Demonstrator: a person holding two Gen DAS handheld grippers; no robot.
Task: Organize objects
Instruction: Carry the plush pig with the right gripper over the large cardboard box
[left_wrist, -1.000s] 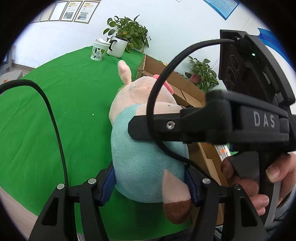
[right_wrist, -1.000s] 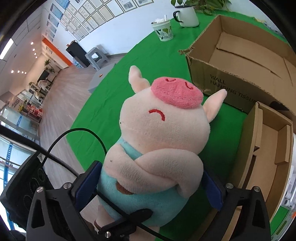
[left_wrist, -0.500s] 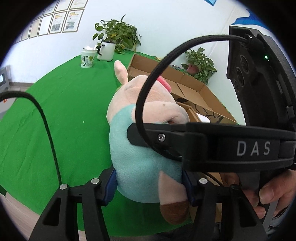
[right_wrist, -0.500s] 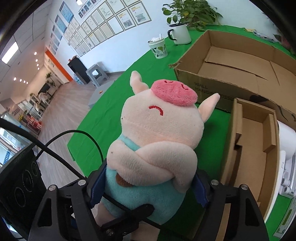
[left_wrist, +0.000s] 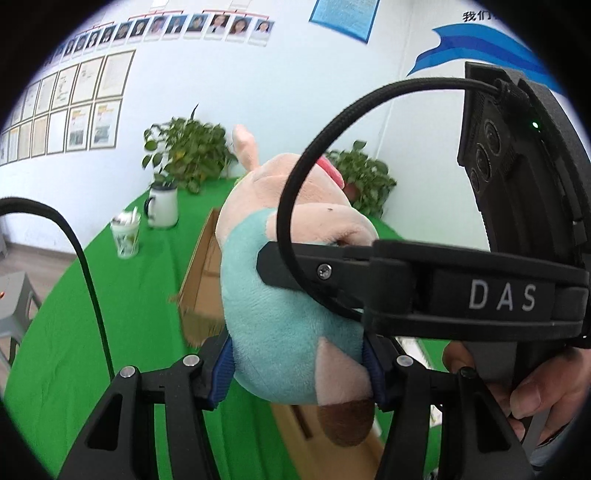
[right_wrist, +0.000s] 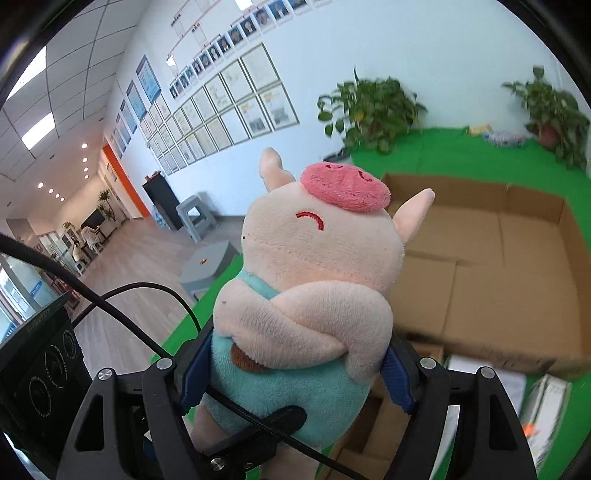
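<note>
White walls (right_wrist: 461, 55) carry rows of framed papers (right_wrist: 236, 107) and small portraits. A tiled ceiling (right_wrist: 66, 92) has bright panel lights. The wood-look floor (right_wrist: 147, 254) runs down a corridor past an orange wall strip (right_wrist: 122, 177), a dark cabinet (right_wrist: 162, 199) and grey stools (right_wrist: 197, 218).

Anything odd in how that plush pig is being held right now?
Yes: both the left gripper and right gripper clamp the same plush pig, and the left gripper's cable runs across its teal belly, where it could snag.
</note>
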